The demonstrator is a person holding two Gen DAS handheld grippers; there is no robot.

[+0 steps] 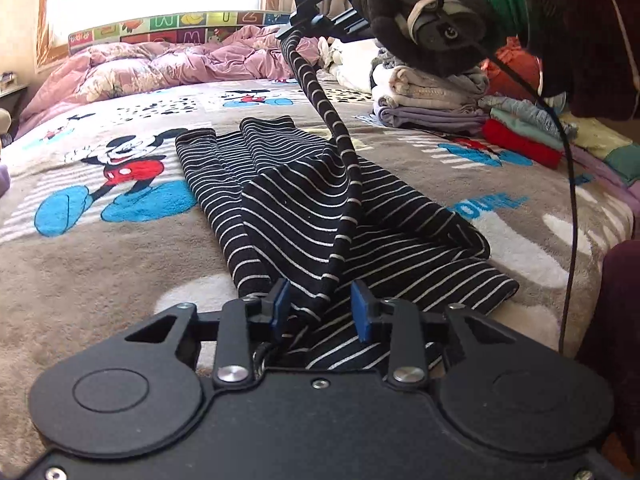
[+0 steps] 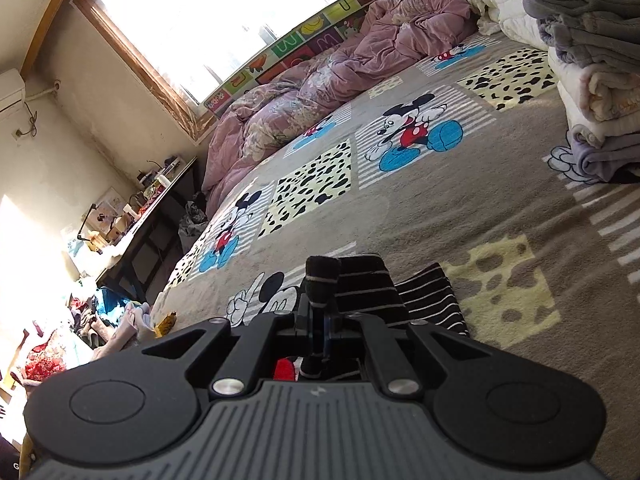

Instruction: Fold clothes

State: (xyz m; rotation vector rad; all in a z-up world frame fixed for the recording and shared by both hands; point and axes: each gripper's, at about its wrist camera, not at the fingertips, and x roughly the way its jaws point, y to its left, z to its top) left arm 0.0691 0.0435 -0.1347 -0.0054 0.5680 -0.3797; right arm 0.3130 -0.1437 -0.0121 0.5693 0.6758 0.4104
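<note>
Left wrist view: a soft, light striped top [image 1: 320, 208] lies on the blanket [image 1: 100, 264], best taken by its edges; the left gripper [image 1: 320, 308] stands narrowly parted around the near hem, pads not pressing; one strip rises taut (toward the right gripper [image 1: 316, 20]). Right wrist view: jaws pinch that black, white-lined strip.

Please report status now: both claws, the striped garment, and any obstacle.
Right claw shut on striped garment, edge lifted. Left claw open around near hem, pads not pressing. Folded clothes pile clear at side.
</note>
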